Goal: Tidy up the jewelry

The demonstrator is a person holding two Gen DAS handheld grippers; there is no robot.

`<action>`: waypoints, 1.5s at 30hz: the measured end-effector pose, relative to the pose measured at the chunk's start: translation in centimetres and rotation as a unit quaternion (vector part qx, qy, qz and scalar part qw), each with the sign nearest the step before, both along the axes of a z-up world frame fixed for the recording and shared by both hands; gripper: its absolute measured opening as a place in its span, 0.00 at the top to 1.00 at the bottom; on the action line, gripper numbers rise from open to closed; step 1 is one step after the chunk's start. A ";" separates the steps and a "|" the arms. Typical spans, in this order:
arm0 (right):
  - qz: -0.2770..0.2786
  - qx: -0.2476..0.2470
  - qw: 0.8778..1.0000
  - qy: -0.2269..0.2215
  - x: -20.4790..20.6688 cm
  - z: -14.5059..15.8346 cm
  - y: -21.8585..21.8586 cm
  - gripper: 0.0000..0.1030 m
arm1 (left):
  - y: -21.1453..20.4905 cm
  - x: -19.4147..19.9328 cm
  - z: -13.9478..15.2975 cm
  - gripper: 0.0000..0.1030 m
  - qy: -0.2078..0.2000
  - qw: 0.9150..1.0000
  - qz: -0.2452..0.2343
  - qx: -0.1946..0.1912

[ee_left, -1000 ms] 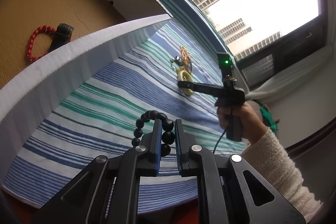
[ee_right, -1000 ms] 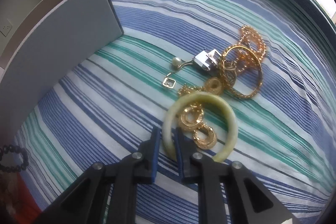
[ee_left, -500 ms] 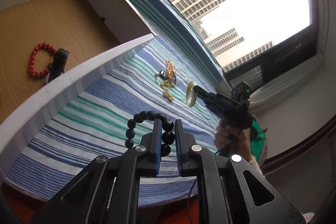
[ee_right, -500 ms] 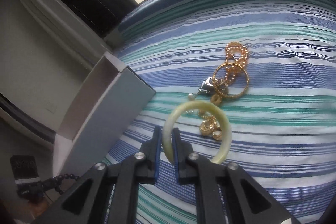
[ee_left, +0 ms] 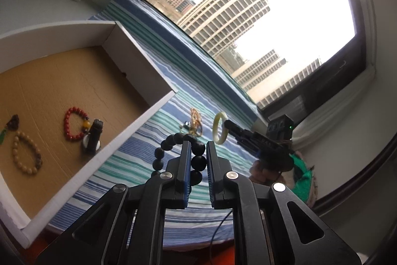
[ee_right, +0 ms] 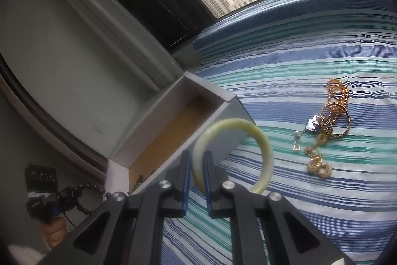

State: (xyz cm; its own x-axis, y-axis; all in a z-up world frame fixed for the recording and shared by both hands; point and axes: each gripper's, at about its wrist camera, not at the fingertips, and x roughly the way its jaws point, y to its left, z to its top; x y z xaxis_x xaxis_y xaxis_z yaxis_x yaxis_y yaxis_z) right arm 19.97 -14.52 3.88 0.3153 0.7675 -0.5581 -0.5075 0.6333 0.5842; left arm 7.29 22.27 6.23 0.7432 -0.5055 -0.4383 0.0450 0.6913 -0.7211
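My left gripper (ee_left: 198,144) is shut on a black bead bracelet (ee_left: 163,145), which hangs raised over the striped cloth (ee_left: 139,160). My right gripper (ee_right: 197,157) is shut on a pale green jade bangle (ee_right: 265,148), lifted off the cloth. The left wrist view also shows the right gripper (ee_left: 226,125) with the jade bangle (ee_left: 217,127) in the air. The right wrist view shows the left gripper (ee_right: 74,195) holding the black beads (ee_right: 94,188) at lower left. A white box (ee_left: 146,113) with a brown floor lies to the left. Gold jewelry (ee_right: 330,116) stays piled on the cloth.
Inside the box lie a red bead bracelet (ee_left: 72,124), a tan bead bracelet (ee_left: 26,155), a small black item (ee_left: 94,134) and a dark pendant (ee_left: 12,122). A window (ee_left: 248,16) stands beyond the table's far edge. A person's hand (ee_left: 260,171) grips the right tool.
Both grippers have risen with their loads; the jade bangle has been lifted off the gold pile. The views have tipped up, and the box interior has come into sight.
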 end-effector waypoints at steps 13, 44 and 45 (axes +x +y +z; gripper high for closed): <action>0.075 0.012 0.996 -0.048 -0.7 3.7 10.2 0.90 | 8.3 -1.3 2.6 0.90 -0.002 0.994 0.098 0.053; 0.069 -0.251 0.951 -0.167 -0.6 -3.6 24.1 0.45 | 8.3 7.5 -7.4 0.26 0.146 0.941 0.176 0.248; 0.059 -0.244 0.952 -0.173 -1.2 -3.1 23.0 0.43 | 7.2 6.8 -6.8 0.24 0.137 0.941 0.176 0.256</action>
State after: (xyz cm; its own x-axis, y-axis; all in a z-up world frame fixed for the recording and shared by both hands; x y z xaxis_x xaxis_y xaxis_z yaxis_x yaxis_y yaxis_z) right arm 18.74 8.52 0.82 0.4722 0.4850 -0.7361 -0.7008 0.7131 0.0203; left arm 14.07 29.49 -0.58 0.6480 0.0799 -0.7574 -0.3903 0.8888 -0.2402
